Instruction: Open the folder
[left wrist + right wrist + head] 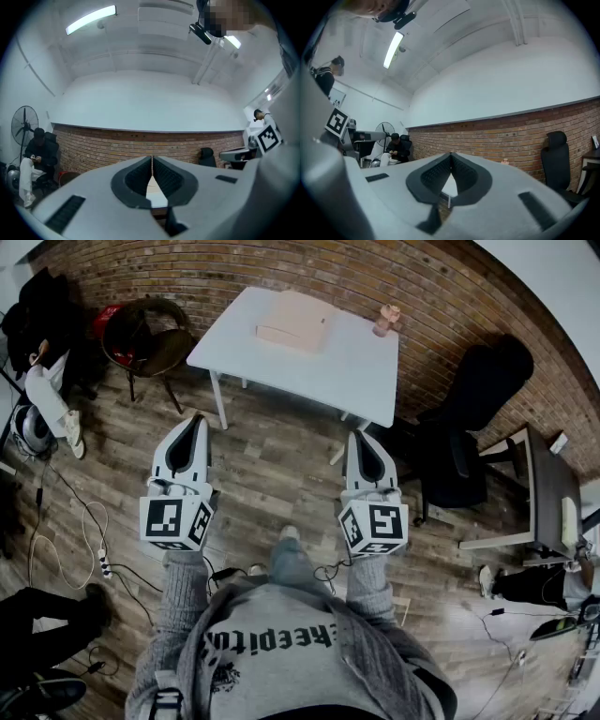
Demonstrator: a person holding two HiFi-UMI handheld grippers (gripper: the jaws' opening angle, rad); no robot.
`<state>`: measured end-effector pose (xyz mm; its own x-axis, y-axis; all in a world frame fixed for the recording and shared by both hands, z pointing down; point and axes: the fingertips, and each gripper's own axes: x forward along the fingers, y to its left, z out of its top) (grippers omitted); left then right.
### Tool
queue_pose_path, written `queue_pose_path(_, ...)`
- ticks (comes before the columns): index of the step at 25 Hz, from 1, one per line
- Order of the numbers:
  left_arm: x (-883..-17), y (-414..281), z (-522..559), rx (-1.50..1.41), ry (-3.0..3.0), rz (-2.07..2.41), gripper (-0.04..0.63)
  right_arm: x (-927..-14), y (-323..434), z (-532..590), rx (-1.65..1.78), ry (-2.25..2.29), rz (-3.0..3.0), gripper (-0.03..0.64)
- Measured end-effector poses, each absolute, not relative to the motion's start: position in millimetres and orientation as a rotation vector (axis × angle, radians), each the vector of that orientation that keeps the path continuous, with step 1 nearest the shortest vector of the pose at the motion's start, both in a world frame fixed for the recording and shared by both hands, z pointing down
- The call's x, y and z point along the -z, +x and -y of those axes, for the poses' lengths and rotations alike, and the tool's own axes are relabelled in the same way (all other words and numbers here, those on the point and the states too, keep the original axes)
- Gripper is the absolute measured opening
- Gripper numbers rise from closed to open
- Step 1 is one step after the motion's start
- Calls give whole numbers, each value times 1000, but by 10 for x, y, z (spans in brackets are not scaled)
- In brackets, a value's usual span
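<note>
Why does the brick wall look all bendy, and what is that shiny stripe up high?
Head view: the wide lens bends the brick wall into a curve around the white table. Left gripper view: the shiny stripe is a ceiling lamp, glaring bright white; the picture's corners go black. Right gripper view: the wall's top edge bows too, and another lamp glares.

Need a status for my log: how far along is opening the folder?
Done: nothing; the folder lies flat, seemingly closed, on the white table. In hand: nothing; left gripper and right gripper are shut, empty, short of the table. Left: approach, grip it, open it.
</note>
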<state>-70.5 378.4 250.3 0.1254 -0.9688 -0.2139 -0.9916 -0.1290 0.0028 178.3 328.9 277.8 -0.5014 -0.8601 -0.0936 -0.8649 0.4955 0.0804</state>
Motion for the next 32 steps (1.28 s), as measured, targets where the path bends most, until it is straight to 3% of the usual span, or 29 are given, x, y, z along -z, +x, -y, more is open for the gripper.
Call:
queue_pose_path(19,-2467,-690,-3725,-266,-2244,-1953,12,-2754,1835,-3261,-186,-1587,-2648,5)
queue_pose_path(32,-2517,-789,-2686,-249,-2213,-1977,12,-2805,1705,-2095,-186,-1544,-2658,5)
